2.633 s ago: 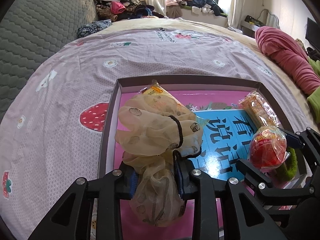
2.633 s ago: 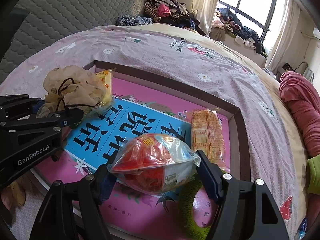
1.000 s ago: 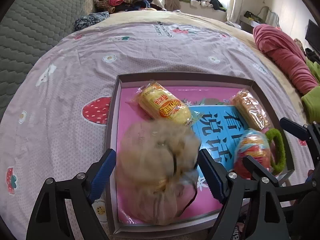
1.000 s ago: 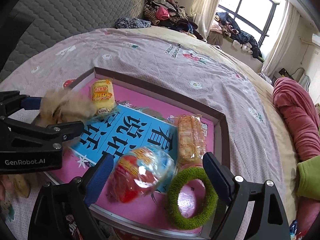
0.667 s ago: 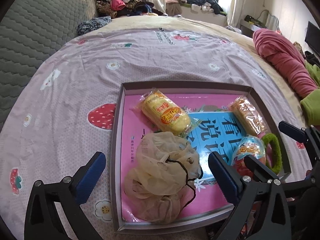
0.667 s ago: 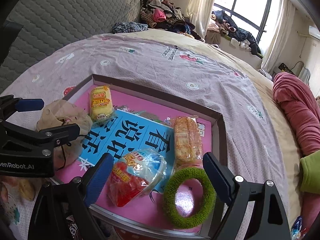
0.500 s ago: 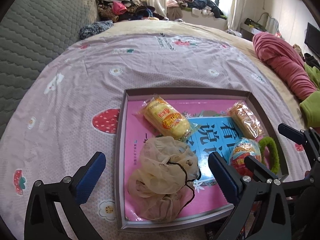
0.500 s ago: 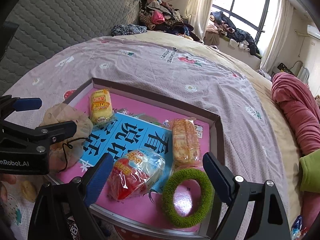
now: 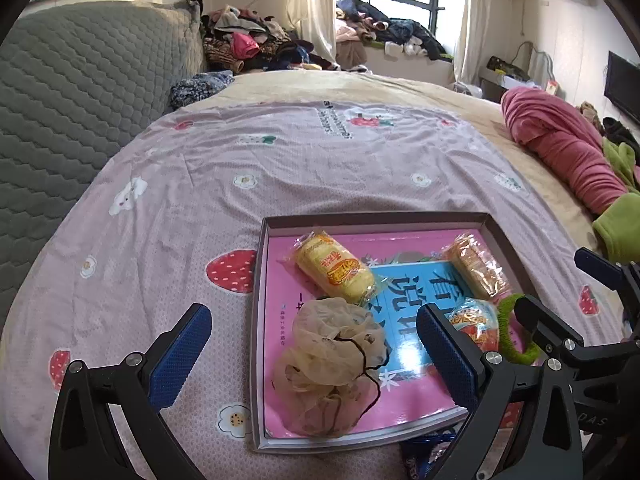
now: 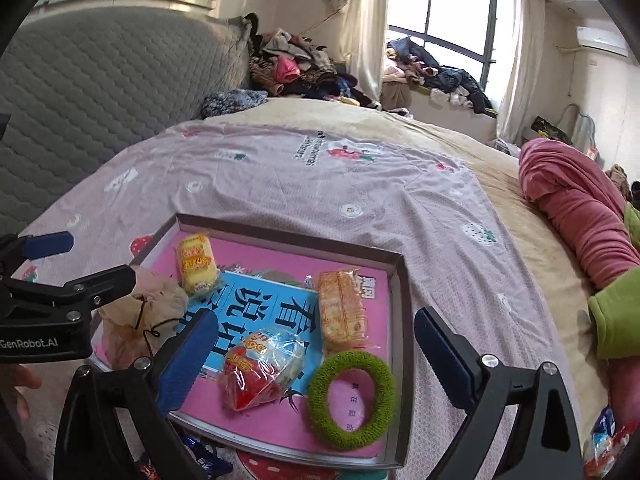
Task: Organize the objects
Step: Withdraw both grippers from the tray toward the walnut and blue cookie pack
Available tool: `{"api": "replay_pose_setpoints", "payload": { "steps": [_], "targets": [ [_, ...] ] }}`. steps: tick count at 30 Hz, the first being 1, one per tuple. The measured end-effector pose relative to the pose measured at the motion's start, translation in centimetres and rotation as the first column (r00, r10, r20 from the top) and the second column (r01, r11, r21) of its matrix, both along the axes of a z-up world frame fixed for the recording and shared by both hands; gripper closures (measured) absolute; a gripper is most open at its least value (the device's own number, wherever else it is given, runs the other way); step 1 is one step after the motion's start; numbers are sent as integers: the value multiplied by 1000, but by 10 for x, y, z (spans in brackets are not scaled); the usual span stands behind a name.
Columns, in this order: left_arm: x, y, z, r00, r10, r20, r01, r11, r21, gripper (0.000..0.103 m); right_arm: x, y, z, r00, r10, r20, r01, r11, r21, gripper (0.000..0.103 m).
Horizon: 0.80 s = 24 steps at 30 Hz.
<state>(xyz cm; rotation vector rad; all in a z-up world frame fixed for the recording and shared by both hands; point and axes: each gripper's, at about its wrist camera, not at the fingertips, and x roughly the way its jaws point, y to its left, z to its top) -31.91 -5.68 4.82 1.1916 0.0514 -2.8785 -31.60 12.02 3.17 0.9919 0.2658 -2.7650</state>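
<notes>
A shallow box lid (image 9: 440, 218) (image 10: 402, 320) with a pink floor lies on the bed. In it are a beige mesh pouch (image 9: 336, 360) (image 10: 136, 312), a yellow snack pack (image 9: 334, 270) (image 10: 196, 258), a cracker pack (image 9: 476, 268) (image 10: 342, 310), a red snack bag (image 9: 476, 326) (image 10: 260, 368) and a green fuzzy ring (image 9: 516, 340) (image 10: 352, 398). My left gripper (image 9: 312, 356) is open and empty, raised above the pouch. My right gripper (image 10: 312, 356) is open and empty, raised above the red bag and ring.
The purple strawberry-print sheet (image 9: 320, 160) covers the bed. A grey quilted headboard (image 9: 80, 100) is on the left. A pink rolled blanket (image 9: 560, 156) lies right. Clothes (image 9: 248, 44) pile up at the back. Small wrappers (image 10: 200, 460) lie below the lid's near edge.
Both grippers let go of the pouch and the red bag, opened wide and pulled back and up. The pouch and bag now lie in the lid.
</notes>
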Motion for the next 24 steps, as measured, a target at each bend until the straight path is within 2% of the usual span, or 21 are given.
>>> {"api": "replay_pose_setpoints", "payload": {
  "steps": [3,12,20,24],
  "targets": [
    [5,3,6,1000,11,-18,-11,1000,-24,1,6,0,6,1000,-6,-14,6,1000,1,4],
    [30,2,26,997,28,-68,-30,999,-30,1,31,14,27,997,-45,-62,42,998,-50,1],
    [71,-4,33,997,34,-75,-36,999,-31,1,71,23,68,989,-42,-143,23,991,-133,1],
    [93,-10,46,995,48,-87,-51,998,-26,1,88,24,84,988,-40,-148,17,989,-149,1]
  ]
}}
